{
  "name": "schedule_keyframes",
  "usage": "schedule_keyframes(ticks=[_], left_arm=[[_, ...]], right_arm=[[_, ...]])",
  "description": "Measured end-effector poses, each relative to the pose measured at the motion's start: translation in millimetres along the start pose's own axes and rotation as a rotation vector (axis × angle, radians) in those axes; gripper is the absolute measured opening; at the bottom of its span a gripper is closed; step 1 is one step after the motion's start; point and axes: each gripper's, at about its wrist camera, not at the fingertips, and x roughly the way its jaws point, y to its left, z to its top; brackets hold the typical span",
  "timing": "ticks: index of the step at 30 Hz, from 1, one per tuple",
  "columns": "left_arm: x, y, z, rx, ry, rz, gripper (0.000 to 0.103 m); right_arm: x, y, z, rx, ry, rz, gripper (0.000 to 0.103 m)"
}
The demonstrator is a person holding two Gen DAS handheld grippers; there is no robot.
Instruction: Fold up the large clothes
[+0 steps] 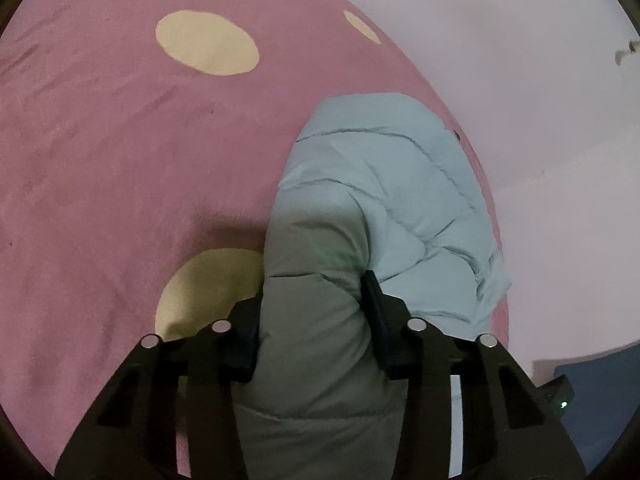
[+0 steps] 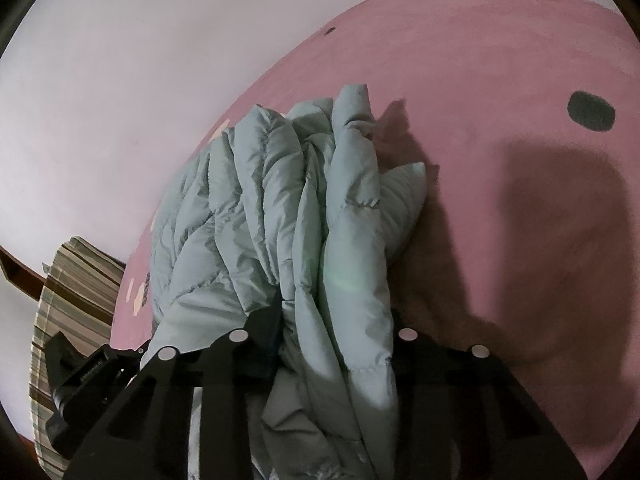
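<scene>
While we hold it at both ends, the pale blue puffer jacket point(image 1: 384, 184) is already gathered into a thick bundle, so we judge the folding well under way but not finished.

At the left of the left wrist view lies the pink bed cover point(image 1: 100, 168) with its cream dots. At lower centre the left gripper point(image 1: 312, 320) has its jaws spread wide around a fat, shadowed roll of the jacket, pressing it on both sides. The rest of the jacket runs from there toward the right of centre and lies on the cover near the bed's edge, beside the pale wall point(image 1: 520, 40).

In the right wrist view, a striped cloth point(image 2: 68, 288) sits at lower left. At lower centre the right gripper point(image 2: 336, 320) has its jaws partly closed on several stacked quilted layers, which bunch upward through the middle of the frame. To the right, the cover is bare and shadowed.

What is left, as we judge it: laying the bundle flat, squaring its uneven layers and letting go.
</scene>
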Motion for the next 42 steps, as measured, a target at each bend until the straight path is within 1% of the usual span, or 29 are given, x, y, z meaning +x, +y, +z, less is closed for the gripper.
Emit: schedule_keyframes(ticks=[3,5,12,19,22,25,26,30,35,42], left_arm=[[-2,-6,-1,0.019,-0.013,0.004,0.036],[-9,-3,2,0.022,-0.012,-0.001,0.033],[-29,1,9,0.033,-0.050,-0.008,0.029],[-62,14,40,0.025,-0.128,-0.003,0.028],[-74,22,56,0.023,-0.164,0.007,0.028],[-77,29,73,0.018,-0.192,0.025,0.028],[-82,38,75,0.016,-0.199,0.030,0.028],[-78,61,89,-0.009,-0.209,0.053,0.028],[-67,92,96,-0.052,-0.183,0.071,0.028],[-54,100,95,0.005,-0.177,0.088,0.029]], right_arm=[[-2,6,-1,-0.010,-0.011,-0.004,0.028],[-5,10,-2,-0.016,-0.020,-0.007,0.027],[-6,33,-3,-0.052,-0.043,0.019,0.023],[-9,60,6,-0.110,-0.048,0.078,0.023],[-8,67,8,-0.133,-0.043,0.098,0.023],[-6,69,9,-0.157,-0.031,0.112,0.023],[-6,68,9,-0.162,-0.027,0.116,0.023],[-1,61,7,-0.188,0.002,0.123,0.023],[3,47,-2,-0.206,0.041,0.108,0.023],[16,50,-12,-0.203,0.054,0.083,0.023]])
